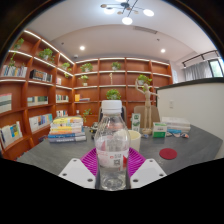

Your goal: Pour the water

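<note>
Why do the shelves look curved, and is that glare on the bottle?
In the gripper view, the wide-angle lens bows the wooden bookshelves outward; ceiling lights blow out to white; the clear water bottle, standing between the gripper fingers, catches pale highlights on its plastic; the grey table is evenly lit with only soft shadows.

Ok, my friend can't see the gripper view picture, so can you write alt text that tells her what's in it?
A clear plastic water bottle with a white cap stands upright between the two fingers of the tongs, on a grey table. Beyond it on the table are stacked books, a small red disc and some boxes, with wooden bookshelves holding plants behind.
</note>
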The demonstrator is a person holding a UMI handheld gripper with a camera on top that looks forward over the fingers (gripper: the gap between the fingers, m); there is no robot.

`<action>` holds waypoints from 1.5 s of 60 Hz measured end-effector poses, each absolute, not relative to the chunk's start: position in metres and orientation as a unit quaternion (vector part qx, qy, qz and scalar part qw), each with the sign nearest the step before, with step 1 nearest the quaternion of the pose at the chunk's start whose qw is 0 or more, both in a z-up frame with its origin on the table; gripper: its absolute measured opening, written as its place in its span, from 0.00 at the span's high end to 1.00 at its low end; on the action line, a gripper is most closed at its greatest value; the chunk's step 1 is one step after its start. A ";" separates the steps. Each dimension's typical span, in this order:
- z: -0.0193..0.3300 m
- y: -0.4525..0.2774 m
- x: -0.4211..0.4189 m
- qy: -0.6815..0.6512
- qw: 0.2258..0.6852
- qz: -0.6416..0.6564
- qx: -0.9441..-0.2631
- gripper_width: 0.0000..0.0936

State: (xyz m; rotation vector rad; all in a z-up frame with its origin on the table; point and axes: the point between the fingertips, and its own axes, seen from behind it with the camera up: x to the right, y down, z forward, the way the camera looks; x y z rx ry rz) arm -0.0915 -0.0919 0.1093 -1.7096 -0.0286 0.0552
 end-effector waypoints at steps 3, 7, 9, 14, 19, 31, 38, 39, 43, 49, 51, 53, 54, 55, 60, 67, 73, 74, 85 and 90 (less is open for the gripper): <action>0.109 -0.091 -0.097 -0.012 0.654 0.028 -0.756 0.60; 0.114 -0.087 -0.112 0.002 0.652 0.050 -0.757 0.60; 0.115 -0.084 -0.125 0.013 0.651 0.072 -0.755 0.60; 0.124 -0.075 -0.154 0.051 0.646 0.137 -0.749 0.60; 0.138 -0.063 -0.178 0.105 0.639 0.220 -0.730 0.60; 0.194 -0.034 -0.188 0.292 0.592 0.433 -0.614 0.60; 0.203 -0.013 -0.166 0.393 0.545 0.530 -0.518 0.60; 0.203 -0.008 -0.163 0.405 0.537 0.540 -0.506 0.60; 0.201 0.003 -0.156 0.441 0.509 0.568 -0.473 0.60; 0.203 0.014 -0.153 0.482 0.466 0.604 -0.431 0.60; 0.205 0.017 -0.149 0.495 0.457 0.616 -0.409 0.60; 0.209 0.019 -0.146 0.506 0.442 0.633 -0.385 0.60; 0.210 0.020 -0.144 0.513 0.434 0.641 -0.372 0.60; 0.210 0.020 -0.142 0.520 0.426 0.648 -0.359 0.60; 0.212 0.023 -0.131 0.548 0.394 0.671 -0.307 0.60; 0.210 0.026 -0.120 0.572 0.363 0.688 -0.261 0.60; 0.207 0.027 -0.124 0.573 0.353 0.690 -0.268 0.60; 0.206 0.028 -0.125 0.572 0.353 0.689 -0.272 0.60; 0.202 0.027 -0.138 0.560 0.366 0.671 -0.319 0.60; 0.218 0.025 -0.150 0.510 0.415 0.647 -0.385 0.60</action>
